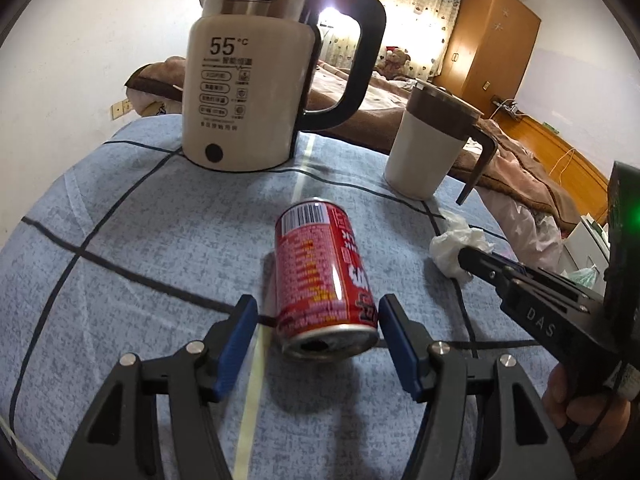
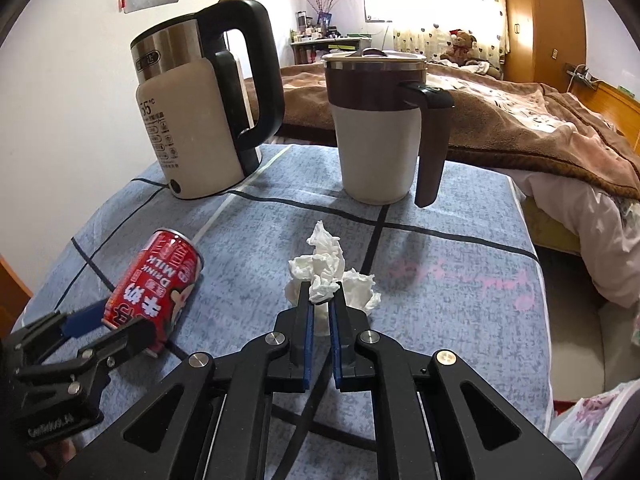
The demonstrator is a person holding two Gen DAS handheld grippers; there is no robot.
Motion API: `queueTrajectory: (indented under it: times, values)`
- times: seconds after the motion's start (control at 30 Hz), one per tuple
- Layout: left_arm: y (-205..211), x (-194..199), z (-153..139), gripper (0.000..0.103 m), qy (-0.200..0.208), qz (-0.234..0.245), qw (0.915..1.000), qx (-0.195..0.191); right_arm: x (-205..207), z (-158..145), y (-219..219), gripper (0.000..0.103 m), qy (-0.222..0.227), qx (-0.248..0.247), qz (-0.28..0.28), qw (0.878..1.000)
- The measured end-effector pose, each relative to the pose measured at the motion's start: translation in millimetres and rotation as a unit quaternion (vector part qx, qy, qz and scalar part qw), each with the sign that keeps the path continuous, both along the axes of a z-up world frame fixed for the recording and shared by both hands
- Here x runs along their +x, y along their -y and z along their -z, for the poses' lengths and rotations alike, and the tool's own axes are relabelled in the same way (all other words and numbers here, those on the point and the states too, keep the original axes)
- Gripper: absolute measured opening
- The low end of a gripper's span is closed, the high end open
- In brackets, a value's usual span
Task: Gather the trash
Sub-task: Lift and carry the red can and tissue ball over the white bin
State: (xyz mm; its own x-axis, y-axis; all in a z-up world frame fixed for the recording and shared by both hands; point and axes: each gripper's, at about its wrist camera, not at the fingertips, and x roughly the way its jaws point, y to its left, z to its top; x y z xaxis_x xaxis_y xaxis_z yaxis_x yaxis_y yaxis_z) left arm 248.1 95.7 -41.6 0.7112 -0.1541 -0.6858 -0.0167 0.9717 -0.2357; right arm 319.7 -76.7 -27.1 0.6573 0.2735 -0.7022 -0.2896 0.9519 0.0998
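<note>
A red drink can [image 1: 326, 276] lies on its side on the blue checked tablecloth [image 1: 120, 240], its open end toward me. My left gripper [image 1: 316, 316] is open, its blue pads on either side of the can's near end without gripping it. The can also shows in the right wrist view [image 2: 154, 284], with the left gripper [image 2: 110, 326] around it. A crumpled white tissue [image 2: 330, 276] lies mid-table. My right gripper [image 2: 321, 300] is shut on the tissue's near part. The tissue [image 1: 456, 246] and right gripper [image 1: 464, 256] show at the right of the left wrist view.
A cream and steel electric kettle [image 1: 248, 80] stands at the back of the table, its cord [image 2: 100, 236] trailing left. A white and brown lidded mug [image 2: 380, 128] stands to its right. A bed with a brown blanket [image 2: 520, 120] lies beyond the table's far edge.
</note>
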Motion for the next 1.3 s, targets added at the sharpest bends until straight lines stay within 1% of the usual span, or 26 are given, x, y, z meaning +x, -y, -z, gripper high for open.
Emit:
queueTrajectory:
  times: [0.13,0.23,0.3,0.33,0.47,0.57,0.9,1.0,1.07,1.17,1.2,1.23,1.27,1.3]
  values:
    - [-2,9,6,0.065,-0.01,-0.006,0.9999,-0.011,1,1,1,0.007,-0.001,0.004,0.002,1.0]
    - [-1,12,9,0.065,-0.014,-0.004,0.9999,-0.009,1,1,1,0.007,0.001,0.005,0.002,1.0]
    - [0,11,8,0.055,-0.008,-0.005,0.9999,-0.005,1,2,1,0.007,0.001,0.004,0.002,1.0]
    - [0,10,7,0.055,-0.006,-0.004,1.0,-0.002,1,2,1,0.007,0.0,0.004,0.001,1.0]
    - [2,7,5,0.055,-0.001,-0.001,1.0,0.002,-1,1,0,0.007,0.002,0.006,0.001,1.0]
    - [4,1,2,0.055,0.005,-0.003,0.9999,0.015,-4,-2,2,0.007,0.005,0.01,0.002,1.0]
    - [12,-30,-8,0.055,0.017,0.013,0.9997,0.012,-28,-13,16,0.007,0.012,0.032,0.012,0.999]
    - [19,-37,-5,0.055,0.011,0.024,0.9994,0.022,-41,-15,23,0.007,0.013,0.038,0.015,0.999]
    - [20,-36,-1,0.055,-0.001,0.02,0.9996,0.019,-45,-16,26,0.007,0.013,0.04,0.016,0.999]
    - [19,-32,-2,0.055,-0.006,0.019,0.9998,0.01,-50,-17,29,0.007,0.013,0.041,0.018,0.999]
    - [19,-29,-2,0.056,-0.008,0.02,0.9997,0.01,-51,-17,29,0.007,0.013,0.042,0.019,0.999]
    - [20,-27,-1,0.06,-0.01,0.02,0.9996,0.014,-52,-18,30,0.007,0.014,0.043,0.019,0.999]
    - [21,-23,1,0.061,-0.019,0.02,0.9995,0.018,-52,-19,31,0.007,0.015,0.043,0.02,0.999]
    - [21,-17,5,0.06,-0.036,0.023,0.999,0.013,-52,-19,32,0.007,0.014,0.044,0.021,0.999]
